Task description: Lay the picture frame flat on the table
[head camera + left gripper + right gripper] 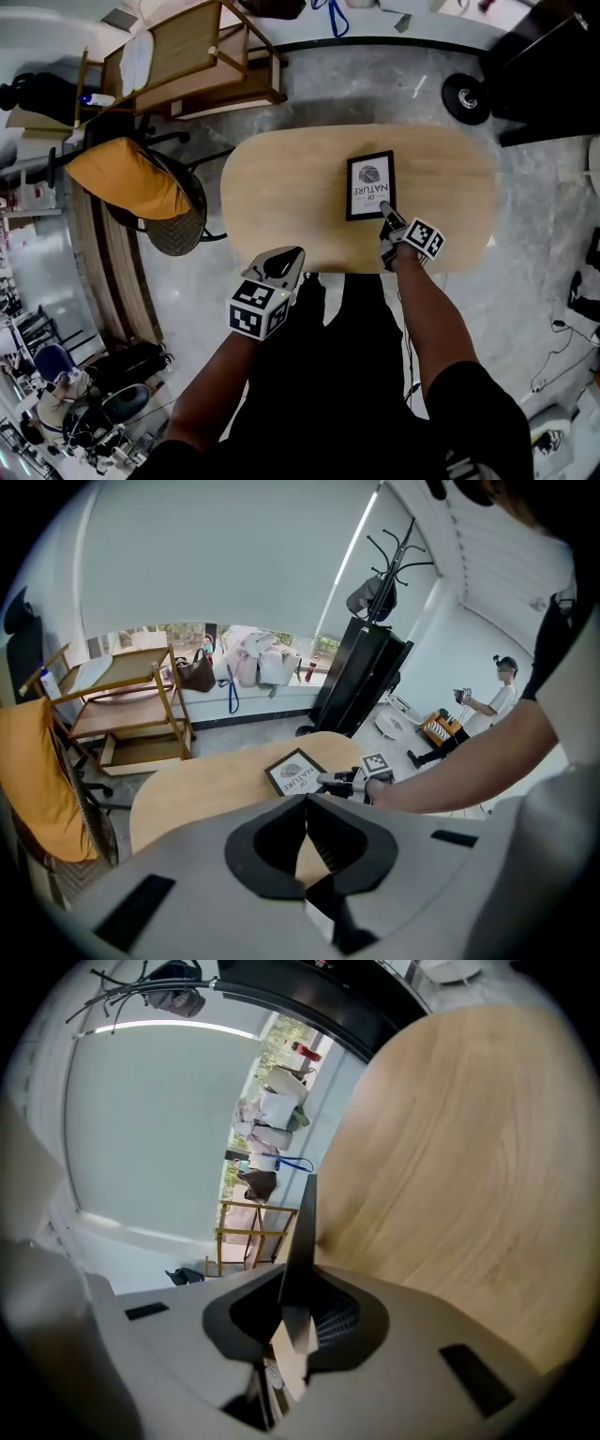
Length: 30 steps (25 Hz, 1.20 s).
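Observation:
A black picture frame (369, 185) with a white print lies face up on the oval wooden table (281, 187), right of the middle. My right gripper (386, 217) is shut on its near right corner. In the right gripper view the frame (302, 1222) runs edge-on between the jaws, with the tabletop (450, 1166) beside it. Whether the frame rests fully on the wood I cannot tell. My left gripper (281, 264) hovers at the table's near edge, shut and holding nothing. The left gripper view shows the frame (296, 773) and the right gripper (333, 780) beyond my left gripper (305, 808).
A chair with an orange cushion (131, 178) stands left of the table. A wooden trolley (197, 56) is behind it. A black coat stand (384, 564) rises at the far side, and a person (502, 696) stands at the back right. A black wheel (466, 94) sits on the floor.

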Motion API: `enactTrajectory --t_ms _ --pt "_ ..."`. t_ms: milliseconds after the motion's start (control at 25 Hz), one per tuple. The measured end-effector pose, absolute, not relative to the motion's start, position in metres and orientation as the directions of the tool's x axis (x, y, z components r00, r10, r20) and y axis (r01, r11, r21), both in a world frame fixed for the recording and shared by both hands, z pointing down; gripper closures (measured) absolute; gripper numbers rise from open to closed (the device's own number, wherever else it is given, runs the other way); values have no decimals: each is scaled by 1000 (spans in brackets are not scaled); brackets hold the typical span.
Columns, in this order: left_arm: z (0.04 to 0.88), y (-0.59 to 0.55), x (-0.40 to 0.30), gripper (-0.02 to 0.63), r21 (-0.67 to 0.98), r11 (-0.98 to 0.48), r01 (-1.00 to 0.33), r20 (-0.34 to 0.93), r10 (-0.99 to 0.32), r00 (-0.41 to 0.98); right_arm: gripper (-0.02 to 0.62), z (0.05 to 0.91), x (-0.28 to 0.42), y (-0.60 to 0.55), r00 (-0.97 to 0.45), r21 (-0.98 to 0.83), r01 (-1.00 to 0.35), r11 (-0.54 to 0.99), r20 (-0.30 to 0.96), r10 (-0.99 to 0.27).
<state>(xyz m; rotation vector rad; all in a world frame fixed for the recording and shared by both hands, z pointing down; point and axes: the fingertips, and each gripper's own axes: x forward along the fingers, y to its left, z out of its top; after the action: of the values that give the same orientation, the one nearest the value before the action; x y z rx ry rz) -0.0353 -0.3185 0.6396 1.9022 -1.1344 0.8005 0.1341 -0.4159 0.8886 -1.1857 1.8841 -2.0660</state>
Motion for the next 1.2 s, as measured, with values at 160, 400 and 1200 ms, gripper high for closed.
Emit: enactTrajectory --t_ms 160,400,1200 --pt "647 -315 -18 601 308 -292 -905 813 -413 410 546 938 133 -394 -698 -813 -522 -259 581 -417" --pt "655 -304 -24 601 300 -224 -927 843 -392 368 318 967 114 -367 -741 -761 -636 -127 648 -178" --pt "642 -291 -31 601 300 -194 -934 835 -419 356 273 999 116 -332 -290 -341 -814 471 940 179"
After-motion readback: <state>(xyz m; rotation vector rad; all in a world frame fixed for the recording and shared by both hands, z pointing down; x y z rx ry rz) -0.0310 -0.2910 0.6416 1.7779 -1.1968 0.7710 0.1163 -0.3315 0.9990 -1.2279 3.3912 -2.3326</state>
